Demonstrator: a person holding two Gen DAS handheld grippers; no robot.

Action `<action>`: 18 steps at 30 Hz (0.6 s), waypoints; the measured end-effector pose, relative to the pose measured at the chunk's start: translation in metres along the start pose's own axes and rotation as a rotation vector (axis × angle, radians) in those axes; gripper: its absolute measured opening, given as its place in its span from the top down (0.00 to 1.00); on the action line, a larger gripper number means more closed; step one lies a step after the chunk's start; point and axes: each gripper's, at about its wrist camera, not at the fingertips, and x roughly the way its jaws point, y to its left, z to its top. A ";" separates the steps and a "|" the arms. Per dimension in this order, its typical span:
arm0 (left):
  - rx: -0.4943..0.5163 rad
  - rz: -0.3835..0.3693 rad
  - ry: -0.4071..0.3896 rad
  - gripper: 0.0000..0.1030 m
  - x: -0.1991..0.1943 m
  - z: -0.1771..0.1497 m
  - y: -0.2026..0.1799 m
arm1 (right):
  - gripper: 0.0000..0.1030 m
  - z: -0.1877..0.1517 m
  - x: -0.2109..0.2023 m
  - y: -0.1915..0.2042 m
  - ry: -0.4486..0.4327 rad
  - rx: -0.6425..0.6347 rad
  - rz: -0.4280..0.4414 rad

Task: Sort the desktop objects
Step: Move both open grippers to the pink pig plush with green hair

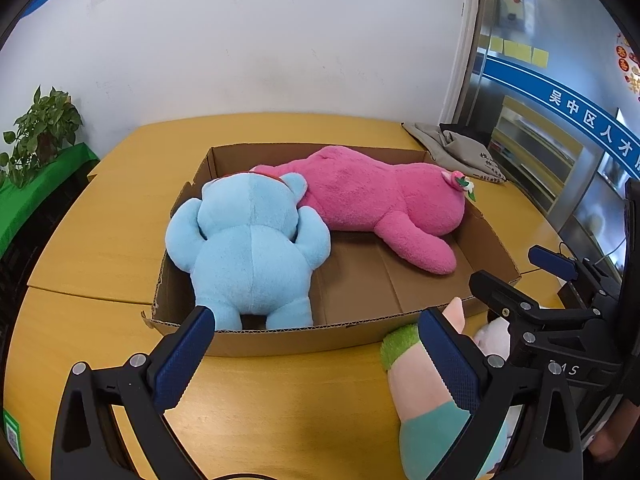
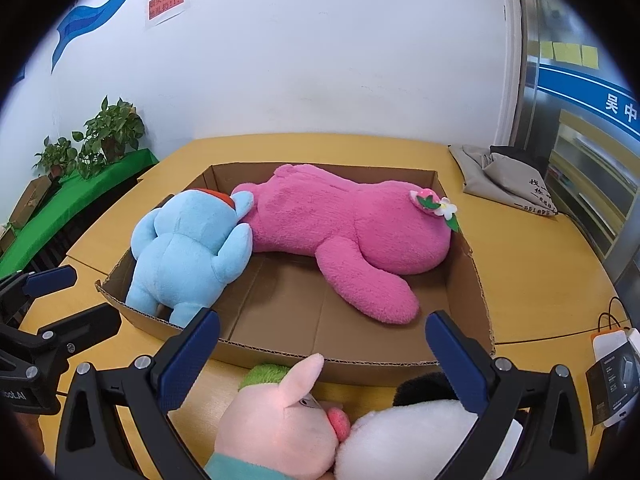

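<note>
Yellow wooden table (image 1: 100, 216) under a white wall, and a shallow cardboard box (image 2: 468, 276) sits on it with a blue plush bear (image 1: 248, 240) face down at its left end and a big pink plush bear (image 2: 340, 220) stretched along the back beside it, the two touching. Outside the box's near wall lie a pink pig plush (image 2: 276, 416) with a green tuft and a white plush (image 2: 408, 436), pressed side by side. Left gripper (image 1: 320, 356) hangs spread wide before the box holding nothing, pig just past its right finger, and right gripper (image 2: 324, 356) is spread wide above the pig and white plush, gripping neither.
</note>
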 end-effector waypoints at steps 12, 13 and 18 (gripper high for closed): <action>-0.035 -0.108 0.055 0.00 0.008 -0.013 0.003 | 0.00 -0.002 0.003 -0.007 0.022 0.018 -0.008; -0.038 -0.116 0.059 0.00 0.008 -0.014 0.003 | 0.00 -0.002 0.003 -0.007 0.024 0.018 -0.009; -0.051 -0.181 0.100 0.00 0.014 -0.023 -0.001 | 0.00 -0.002 0.002 -0.014 0.041 0.033 -0.001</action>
